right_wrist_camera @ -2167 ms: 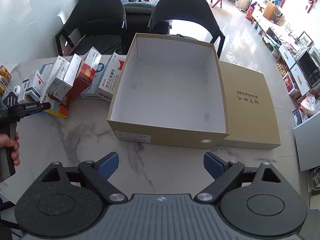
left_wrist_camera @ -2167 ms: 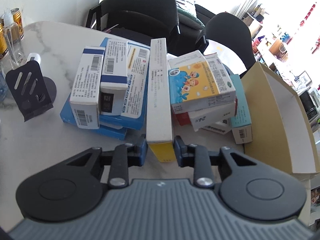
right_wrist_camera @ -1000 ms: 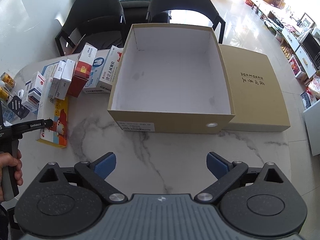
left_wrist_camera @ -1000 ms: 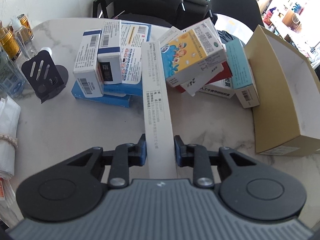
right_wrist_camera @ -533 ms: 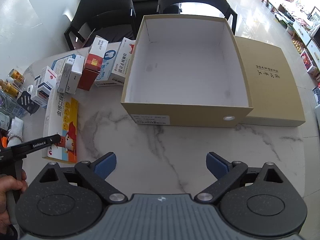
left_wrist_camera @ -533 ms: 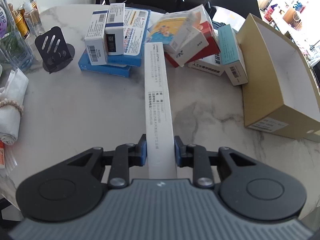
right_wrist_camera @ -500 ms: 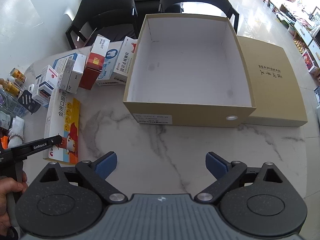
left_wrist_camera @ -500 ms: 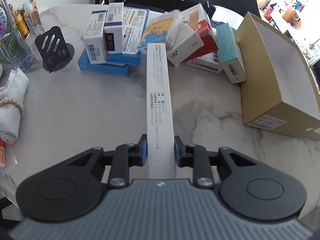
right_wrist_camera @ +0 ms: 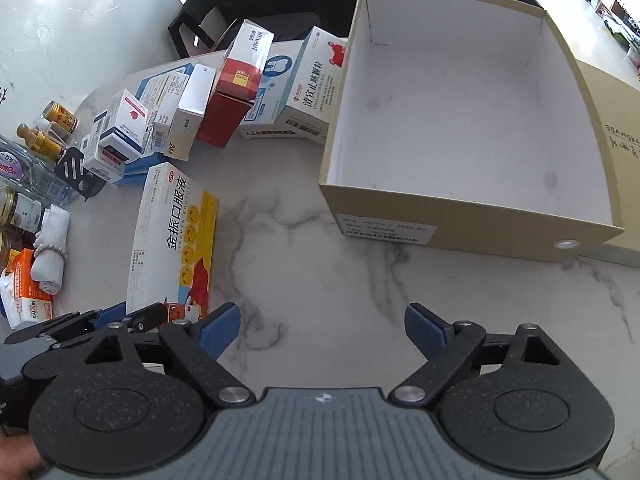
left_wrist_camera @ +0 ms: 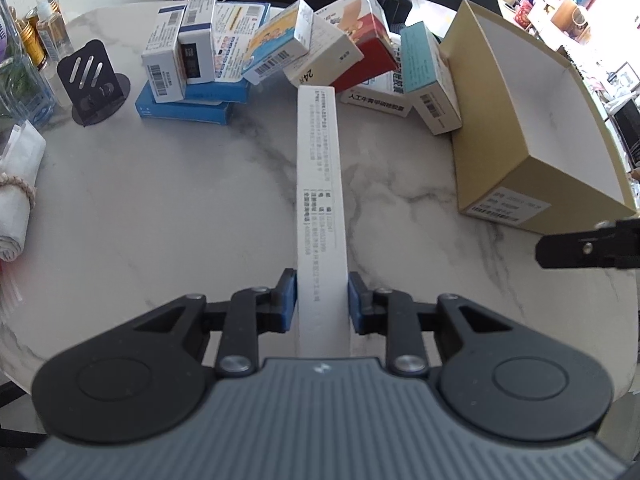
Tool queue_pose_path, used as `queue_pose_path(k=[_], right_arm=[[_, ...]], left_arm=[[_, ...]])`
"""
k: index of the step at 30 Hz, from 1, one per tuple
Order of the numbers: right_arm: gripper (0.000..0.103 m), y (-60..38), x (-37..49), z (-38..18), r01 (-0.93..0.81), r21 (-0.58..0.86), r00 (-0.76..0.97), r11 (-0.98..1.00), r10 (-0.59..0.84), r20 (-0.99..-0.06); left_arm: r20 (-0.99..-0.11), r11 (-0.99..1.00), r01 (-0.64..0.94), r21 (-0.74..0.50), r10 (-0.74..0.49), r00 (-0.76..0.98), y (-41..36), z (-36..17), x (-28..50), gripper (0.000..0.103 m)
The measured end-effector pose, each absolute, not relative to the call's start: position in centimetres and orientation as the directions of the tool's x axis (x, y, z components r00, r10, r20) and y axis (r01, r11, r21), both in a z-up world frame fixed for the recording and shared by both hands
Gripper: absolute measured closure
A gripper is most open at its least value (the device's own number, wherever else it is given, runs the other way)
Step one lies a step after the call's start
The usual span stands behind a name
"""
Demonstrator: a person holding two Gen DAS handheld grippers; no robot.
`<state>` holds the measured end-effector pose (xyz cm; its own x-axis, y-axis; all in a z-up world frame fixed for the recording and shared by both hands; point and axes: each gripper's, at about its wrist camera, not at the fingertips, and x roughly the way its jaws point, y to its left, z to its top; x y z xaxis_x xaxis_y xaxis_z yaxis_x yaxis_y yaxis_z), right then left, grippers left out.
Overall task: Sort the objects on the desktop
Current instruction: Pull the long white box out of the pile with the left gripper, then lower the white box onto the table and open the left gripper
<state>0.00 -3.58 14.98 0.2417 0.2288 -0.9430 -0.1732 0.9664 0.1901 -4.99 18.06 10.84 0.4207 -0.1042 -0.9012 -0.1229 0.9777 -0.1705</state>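
Left wrist view:
Left gripper (left_wrist_camera: 322,300): your blue pads are clamped on the near end of the long white medicine box (left_wrist_camera: 320,184), one pad on each broad side.
Box pose: on edge, narrow printed side up, running straight away from you over the marble table (left_wrist_camera: 160,216); can't tell if its lower edge touches the top.
Far end: just short of the pile of medicine boxes (left_wrist_camera: 304,52).
Cardboard box (left_wrist_camera: 532,120): open, to the right, tan outside, white inside; pile leans against its left wall.
Left side: black phone stand (left_wrist_camera: 94,80), rolled white cloth (left_wrist_camera: 18,196), bottles at the frame edge.

Right wrist view:
Right gripper (right_wrist_camera: 322,330): your fingers are spread wide, nothing between them, hovering over bare marble.
Held box: its yellow-and-white face (right_wrist_camera: 176,240) shows at left, near end in the left gripper (right_wrist_camera: 120,320).
Cardboard box (right_wrist_camera: 472,216): ahead and right, nothing inside.
Lid (right_wrist_camera: 616,120): tan, flat, beside its right wall.
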Motion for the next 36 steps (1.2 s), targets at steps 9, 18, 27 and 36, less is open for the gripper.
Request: queue_pose_path(k=[9,18,27,36], right_arm=[[0.017,-0.8,0.9,14.3,-0.2,0.207,0.227,0.958,0.25,-0.941],[0.04,3.0,1.4,13.9,-0.278,0.23,0.198,0.932,0.29,-0.936],[0.04,6.2,1.0,14.0,-0.331,0.242,0.174,0.912,0.311,-0.934],[0.039,9.9,1.5,12.5,-0.368,0.259,0.15,0.893,0.331,-0.932]], left_arm=[[-0.885,0.969,-0.096,-0.227,-0.163,0.437,17.9,11.3,-5.5,0.068],[-0.865,0.964,-0.068,-0.256,-0.197,0.461,18.9,12.4,-6.7,0.05],[-0.868,0.966,-0.088,-0.244,-0.177,0.464,20.8,12.6,-7.9,0.03],[-0.88,0.971,-0.105,-0.217,-0.147,0.452,22.5,12.2,-8.5,0.024]])
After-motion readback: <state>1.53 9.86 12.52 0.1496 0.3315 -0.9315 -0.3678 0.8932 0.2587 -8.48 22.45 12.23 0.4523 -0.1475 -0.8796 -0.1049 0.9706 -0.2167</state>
